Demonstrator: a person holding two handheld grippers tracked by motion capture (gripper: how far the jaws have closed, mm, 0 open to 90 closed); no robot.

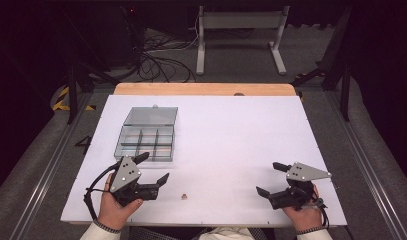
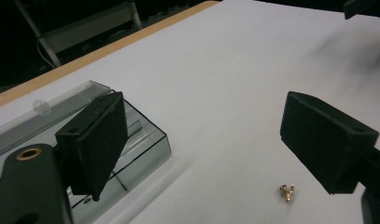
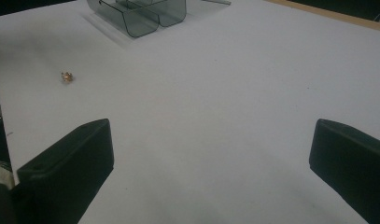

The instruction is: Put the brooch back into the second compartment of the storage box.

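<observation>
A clear plastic compartment box (image 1: 147,137) lies open on the white table (image 1: 226,135), its lid folded back. A small brass-coloured part (image 1: 182,196) rests on the table near the front edge, right of my left gripper (image 1: 152,168). That gripper is open, empty, held just in front of the box. In the left gripper view the box (image 2: 131,140) is at the left and the brass part (image 2: 286,192) lies low between the jaws. My right gripper (image 1: 270,178) is open and empty at the front right. In the right gripper view the brass part (image 3: 67,76) and the box (image 3: 141,14) lie far off.
A wooden strip (image 1: 205,89) runs along the table's far edge. Beyond it stand a grey metal frame (image 1: 239,35) and tangled cables (image 1: 161,62) on the floor. Rails (image 1: 371,165) flank the table.
</observation>
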